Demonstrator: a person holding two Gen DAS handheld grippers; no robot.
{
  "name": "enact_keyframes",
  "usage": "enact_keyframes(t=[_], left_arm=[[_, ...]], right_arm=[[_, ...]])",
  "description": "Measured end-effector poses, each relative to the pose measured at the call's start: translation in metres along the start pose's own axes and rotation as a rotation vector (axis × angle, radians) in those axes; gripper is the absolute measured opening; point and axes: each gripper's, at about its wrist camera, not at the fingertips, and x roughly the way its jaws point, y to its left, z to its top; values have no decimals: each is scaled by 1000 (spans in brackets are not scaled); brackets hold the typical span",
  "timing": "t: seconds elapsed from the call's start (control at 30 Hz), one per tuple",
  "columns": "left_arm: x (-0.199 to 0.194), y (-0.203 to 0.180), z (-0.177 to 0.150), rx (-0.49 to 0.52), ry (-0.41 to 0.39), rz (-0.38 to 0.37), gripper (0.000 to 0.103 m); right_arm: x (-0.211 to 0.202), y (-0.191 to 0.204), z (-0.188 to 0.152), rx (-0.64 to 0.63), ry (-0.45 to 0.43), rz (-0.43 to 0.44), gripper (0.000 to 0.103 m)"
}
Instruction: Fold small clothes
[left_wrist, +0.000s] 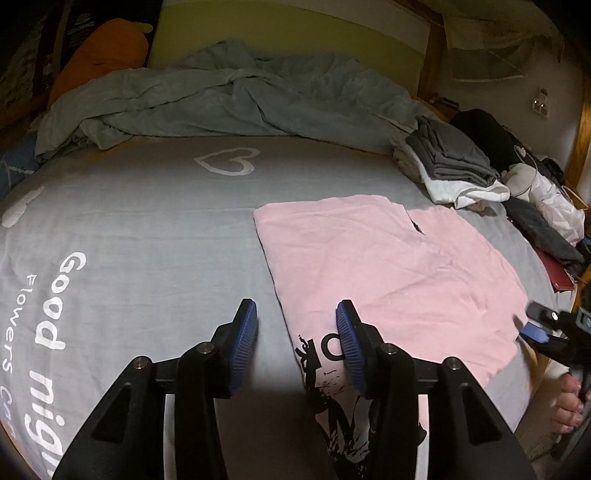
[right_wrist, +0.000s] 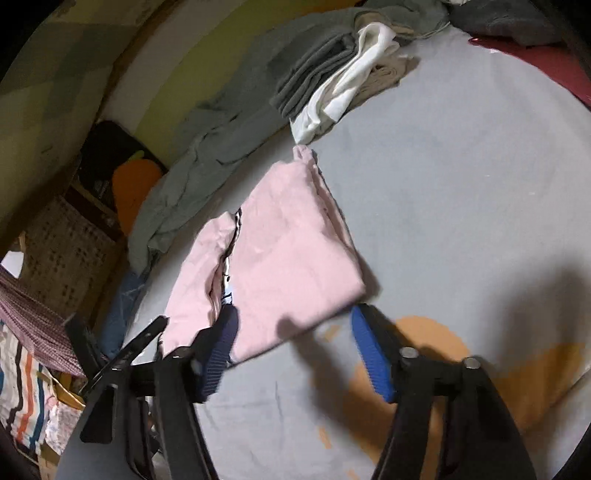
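The pink shirt (left_wrist: 388, 273) lies flat on the grey bed sheet (left_wrist: 155, 236) in the right half of the left wrist view, partly folded, with a black print showing at its near edge low in the frame. The left tongs (left_wrist: 296, 339) hover over that near edge, released, jaws spread wide and holding nothing; one blue pad (left_wrist: 245, 343) is over bare sheet, the other over the print. Only this view shows the white heart and "Good night" lettering on the sheet (upper centre and lower left), and the right tongs (left_wrist: 535, 330) at the far right edge beside the shirt's corner.

In the right wrist view the shirt (right_wrist: 291, 258) sits in the middle of the frame, and the right tongs (right_wrist: 291, 334) are released too, jaws apart around its near corner without pinching it. Here an orange patch on the sheet (right_wrist: 461, 184) shows at lower right. A stack of folded clothes (right_wrist: 343, 74) sits at top centre, beyond the shirt, and a crumpled blanket (left_wrist: 221, 99) lies across the top of the left view.
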Motion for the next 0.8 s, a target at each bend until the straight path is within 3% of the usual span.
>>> enact_keyframes(t=[0.13, 0.2, 0.27, 0.37, 0.43, 0.5, 0.6, 0.7, 0.8], left_arm=[[-9, 4, 4, -31, -21, -22, 44], [-16, 5, 6, -41, -40, -36, 44], [-23, 7, 9, -35, -63, -30, 44], [-41, 15, 15, -36, -116, 31, 44], [-61, 29, 22, -71, -181, 50, 44], [-81, 42, 29, -98, -243, 62, 45], [-97, 60, 34, -136, -294, 80, 46], [-100, 76, 34, -177, -299, 92, 46], [-98, 84, 31, -193, -285, 99, 46]], right_arm=[[8, -19, 5, 201, -93, 109, 55], [11, -25, 7, 262, -140, 112, 43], [18, -28, 9, 282, -152, 67, 11], [19, -14, 14, 278, -184, 26, 6], [16, 20, 19, 158, -222, -9, 6], [16, 77, 16, -55, -249, -44, 6], [35, 163, -7, -325, -209, -17, 6], [79, 226, -67, -592, -77, -42, 6], [116, 241, -126, -771, -27, -145, 6]])
